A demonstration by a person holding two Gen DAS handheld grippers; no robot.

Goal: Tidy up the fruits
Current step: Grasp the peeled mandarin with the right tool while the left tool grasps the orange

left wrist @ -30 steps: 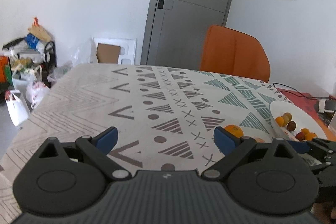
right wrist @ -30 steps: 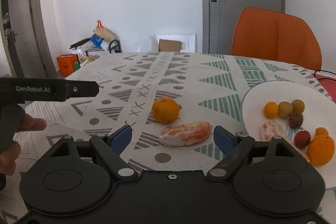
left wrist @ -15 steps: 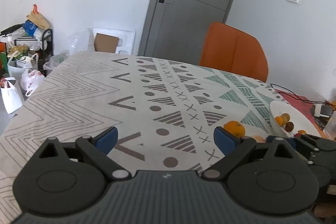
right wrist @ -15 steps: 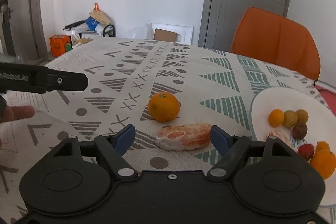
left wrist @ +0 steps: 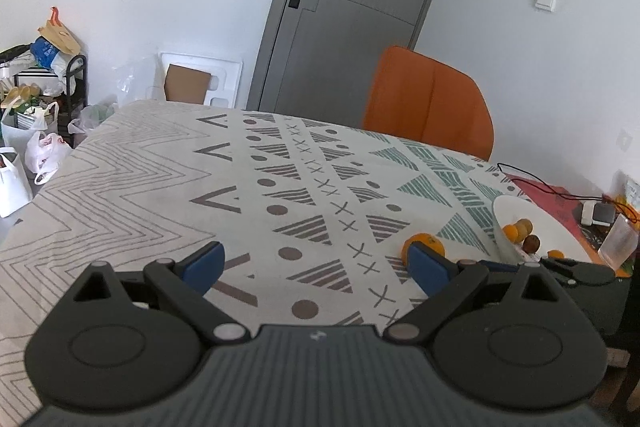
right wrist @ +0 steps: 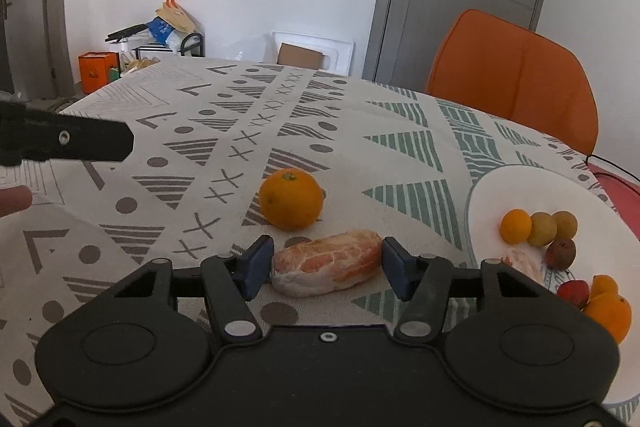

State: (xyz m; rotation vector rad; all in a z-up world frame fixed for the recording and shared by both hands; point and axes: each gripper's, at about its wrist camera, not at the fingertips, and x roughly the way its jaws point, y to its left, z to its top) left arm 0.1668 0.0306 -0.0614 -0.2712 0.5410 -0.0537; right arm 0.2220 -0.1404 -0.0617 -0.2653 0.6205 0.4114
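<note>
The right gripper (right wrist: 326,267) sits low over the counter (right wrist: 400,147), its fingers (right wrist: 256,263) spread around a peeled citrus piece (right wrist: 326,263), the pads just beside its ends, not yet clenched. Just beyond lies a whole orange (right wrist: 291,199). Right of the fingers, a white plate (right wrist: 520,187) holds small fruits. The left gripper (left wrist: 316,263) hovers released over bare cloth, the orange (left wrist: 424,245) just beyond its right finger.

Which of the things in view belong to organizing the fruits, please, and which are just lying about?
Belongs to the job:
- peeled citrus piece, between the right gripper's open fingers
- whole orange on the tablecloth
- white plate holding small fruits
- left gripper, open and empty

Just lying about:
- orange chair
- bags on the floor
- cardboard by the wall
</note>
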